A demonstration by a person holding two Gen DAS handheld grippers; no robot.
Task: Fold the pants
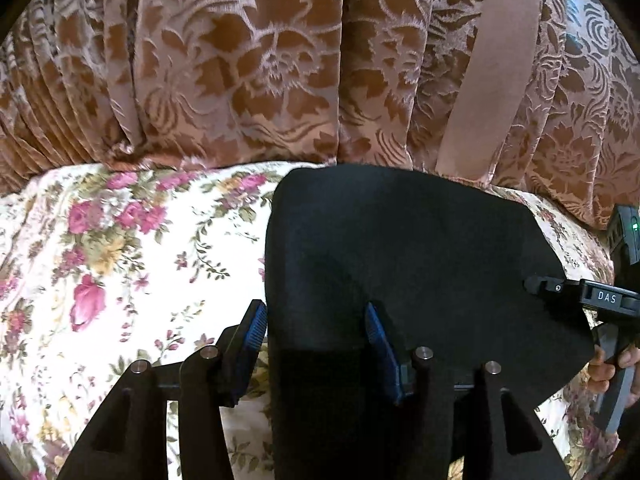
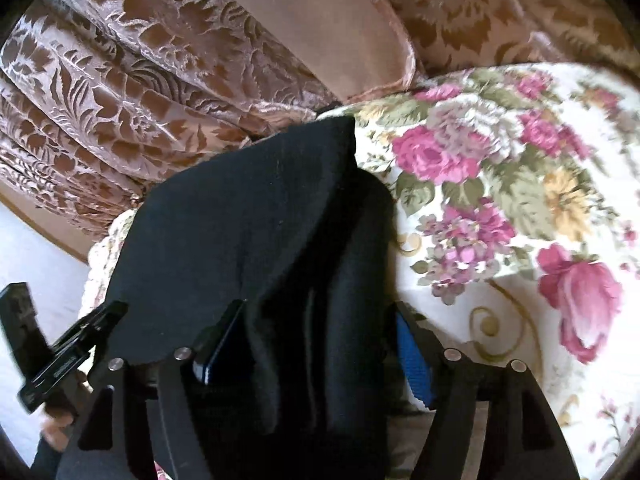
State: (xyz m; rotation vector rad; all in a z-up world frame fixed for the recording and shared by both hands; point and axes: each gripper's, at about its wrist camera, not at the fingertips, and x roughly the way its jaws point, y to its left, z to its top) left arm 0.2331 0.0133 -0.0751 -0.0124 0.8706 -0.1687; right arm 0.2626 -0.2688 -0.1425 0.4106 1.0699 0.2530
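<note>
Black pants [image 1: 400, 240] lie folded on a floral bedsheet [image 1: 120, 260]. In the left wrist view my left gripper [image 1: 315, 306] is open at the near left edge of the pants; the cloth lies between its blue pads [image 1: 254, 332] without being pressed. In the right wrist view my right gripper [image 2: 320, 306] stands open over the bunched right side of the pants [image 2: 248, 220]. Dark folds fill the gap, and the right blue pad [image 2: 414, 360] stands bare beside the cloth. A finger [image 1: 538, 284] of the right gripper rests at the pants' right edge.
A brown and pink patterned curtain [image 1: 260, 60] hangs right behind the bed. The floral sheet [image 2: 520, 200] stretches off to both sides of the pants. A hand [image 1: 608, 364] holds the other gripper at the right edge; the left gripper's body [image 2: 60, 360] shows at the lower left.
</note>
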